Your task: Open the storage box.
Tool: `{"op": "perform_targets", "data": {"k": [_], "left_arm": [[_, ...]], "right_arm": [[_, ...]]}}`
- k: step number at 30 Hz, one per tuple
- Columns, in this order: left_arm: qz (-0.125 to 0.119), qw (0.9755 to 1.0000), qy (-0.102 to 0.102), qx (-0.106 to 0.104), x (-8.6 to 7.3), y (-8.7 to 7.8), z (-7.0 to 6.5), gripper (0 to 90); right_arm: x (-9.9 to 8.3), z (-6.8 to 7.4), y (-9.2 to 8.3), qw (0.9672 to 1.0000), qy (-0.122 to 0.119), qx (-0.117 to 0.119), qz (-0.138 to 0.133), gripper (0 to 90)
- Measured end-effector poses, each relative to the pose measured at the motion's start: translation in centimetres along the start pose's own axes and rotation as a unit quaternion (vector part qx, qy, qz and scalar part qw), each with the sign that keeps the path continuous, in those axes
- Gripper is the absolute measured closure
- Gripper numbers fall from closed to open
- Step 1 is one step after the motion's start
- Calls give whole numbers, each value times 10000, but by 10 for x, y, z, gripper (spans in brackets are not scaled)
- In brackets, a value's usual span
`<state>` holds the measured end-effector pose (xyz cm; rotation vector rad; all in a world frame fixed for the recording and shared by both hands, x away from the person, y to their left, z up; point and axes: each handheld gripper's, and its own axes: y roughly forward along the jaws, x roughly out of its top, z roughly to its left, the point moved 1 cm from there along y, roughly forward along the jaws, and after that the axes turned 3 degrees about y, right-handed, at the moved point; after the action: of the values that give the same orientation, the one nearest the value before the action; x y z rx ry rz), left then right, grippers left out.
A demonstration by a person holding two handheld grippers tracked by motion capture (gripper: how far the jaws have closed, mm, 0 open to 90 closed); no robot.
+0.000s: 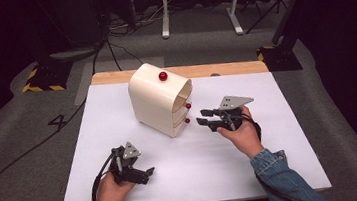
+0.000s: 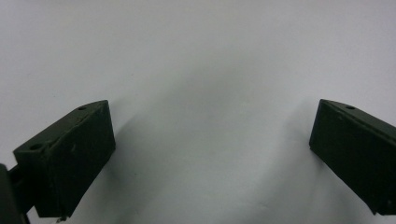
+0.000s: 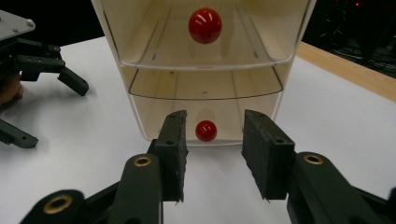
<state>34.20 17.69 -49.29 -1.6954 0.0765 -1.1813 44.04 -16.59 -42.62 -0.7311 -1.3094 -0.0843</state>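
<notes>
- The right gripper hangs above the white table, its jaws parted to a moderate gap and holding nothing.
- Just ahead of its tips, and framed between them in the right gripper view, is the lower red knob on the bottom drawer of a cream drawer cabinet.
- Above that knob, the upper red knob sits on the next drawer.
- A third red knob sits on the cabinet's top, farther from the right gripper.
- The left gripper is well apart from the cabinet, low over the table near the person's edge, jaws spread wide with bare white surface between them.
- Left hand and right hand grasp the grippers, with denim sleeves behind.
</notes>
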Motion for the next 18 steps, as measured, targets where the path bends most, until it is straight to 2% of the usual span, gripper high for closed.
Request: {"op": "perform_targets", "data": {"k": [9,18], "left_arm": [[0,10000,13,13,0,0,0,3],[6,10000,24,10,0,0,0,3]], "right_arm": [[-13,-5,26,9999,33,90,135,639],[-24,-7,43,9999,99,126,49,669]]}}
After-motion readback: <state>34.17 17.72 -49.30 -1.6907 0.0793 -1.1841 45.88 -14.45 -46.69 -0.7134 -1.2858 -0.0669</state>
